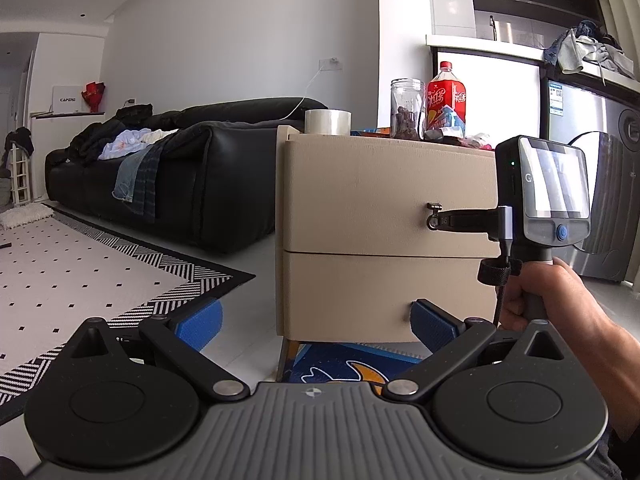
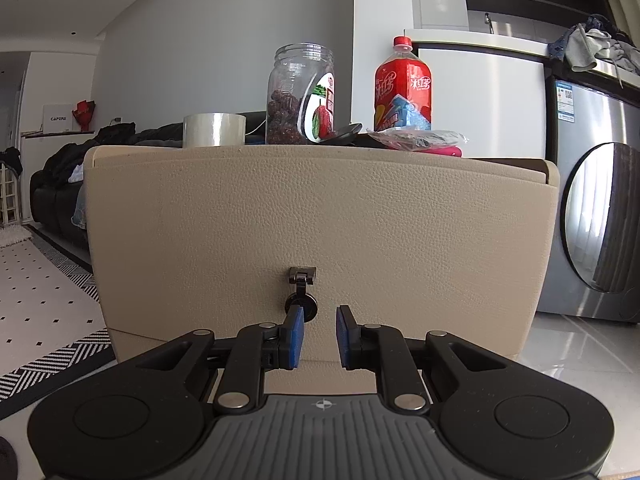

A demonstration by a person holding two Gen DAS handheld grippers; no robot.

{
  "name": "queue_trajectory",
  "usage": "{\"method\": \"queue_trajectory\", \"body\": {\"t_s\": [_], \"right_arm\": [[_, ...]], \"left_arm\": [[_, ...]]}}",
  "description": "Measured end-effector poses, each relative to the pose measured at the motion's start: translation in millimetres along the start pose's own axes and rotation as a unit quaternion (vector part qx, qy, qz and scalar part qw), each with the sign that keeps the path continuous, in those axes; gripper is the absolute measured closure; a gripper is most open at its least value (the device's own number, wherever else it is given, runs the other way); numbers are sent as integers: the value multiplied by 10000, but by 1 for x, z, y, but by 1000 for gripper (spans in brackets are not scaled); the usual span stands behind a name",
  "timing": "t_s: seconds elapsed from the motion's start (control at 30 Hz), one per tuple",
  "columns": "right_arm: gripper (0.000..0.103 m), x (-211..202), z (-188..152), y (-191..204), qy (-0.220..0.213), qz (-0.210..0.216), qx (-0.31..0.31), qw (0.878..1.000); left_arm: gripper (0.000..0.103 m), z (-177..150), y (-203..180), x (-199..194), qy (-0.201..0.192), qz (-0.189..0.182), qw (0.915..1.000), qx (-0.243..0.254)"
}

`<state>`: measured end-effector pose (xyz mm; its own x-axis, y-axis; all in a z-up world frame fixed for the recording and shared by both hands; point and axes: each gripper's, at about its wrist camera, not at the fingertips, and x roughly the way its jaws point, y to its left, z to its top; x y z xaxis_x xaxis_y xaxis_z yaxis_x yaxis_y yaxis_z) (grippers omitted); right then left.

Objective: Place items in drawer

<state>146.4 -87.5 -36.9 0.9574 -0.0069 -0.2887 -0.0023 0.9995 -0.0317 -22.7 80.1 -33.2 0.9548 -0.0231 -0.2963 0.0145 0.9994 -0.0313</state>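
Nightstand: a low beige cabinet (image 2: 320, 216) stood square ahead, clad in pebbled, leather-look material with rounded corners and two stacked drawer fronts.
Top drawer: its front (image 1: 384, 196) filled the right wrist view; whether it sat fully closed could not be told.
Pull: a small dark metal ring handle (image 2: 301, 294) hung from a hinged clasp at the middle of that front.
Right gripper: its tongs (image 2: 319, 338) stood slightly apart, blue ribbed pads on black linkage arms, clamped on nothing. The left pad (image 2: 294, 336) sat just under the ring, right up against the front; contact could not be judged.
Right hand: seen from the left wrist camera, a hand (image 1: 548, 300) wrapped the grey grip, with the tool's fingers reaching flat toward the pull.
Left gripper: its tongs (image 1: 316, 320) were spread wide and empty, held low before the lower drawer, well apart from the handle.
Items on top: a squat roll of clear tape (image 2: 214, 129); a ribbed clear plastic jar (image 2: 300, 94) with dark, lumpy contents; a red-capped plastic bottle (image 2: 402, 86); a crinkled clear packet (image 2: 416, 139) over something pink. All rested on the cabinet top, above and behind the right tongs.
Writing: the bottle wore a red label with white Chinese characters; the jar's label showed red fruit. A white box (image 1: 68, 99) in the far room read "CAPERE".
Surroundings: a black leather sofa (image 1: 180, 176) strewn with clothes, a white dotted rug (image 1: 72, 276) with a chevron border, a steel-grey washer (image 2: 592, 216) with a round door.
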Motion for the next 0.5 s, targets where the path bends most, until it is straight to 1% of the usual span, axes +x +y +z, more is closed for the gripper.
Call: {"method": "queue_trajectory", "body": {"t_s": [0.13, 0.33, 0.5], "right_arm": [[84, -9, -3, -4, 1, 19, -10, 10000], [84, -23, -7, -11, 3, 47, -26, 10000], [84, -34, -10, -16, 5, 70, -39, 10000]], "left_arm": [[0, 1, -4, 1, 20, -9, 10000, 32], [0, 0, -12, 0, -58, 62, 9998, 161], [0, 2, -16, 1, -63, 66, 9998, 161]]}}
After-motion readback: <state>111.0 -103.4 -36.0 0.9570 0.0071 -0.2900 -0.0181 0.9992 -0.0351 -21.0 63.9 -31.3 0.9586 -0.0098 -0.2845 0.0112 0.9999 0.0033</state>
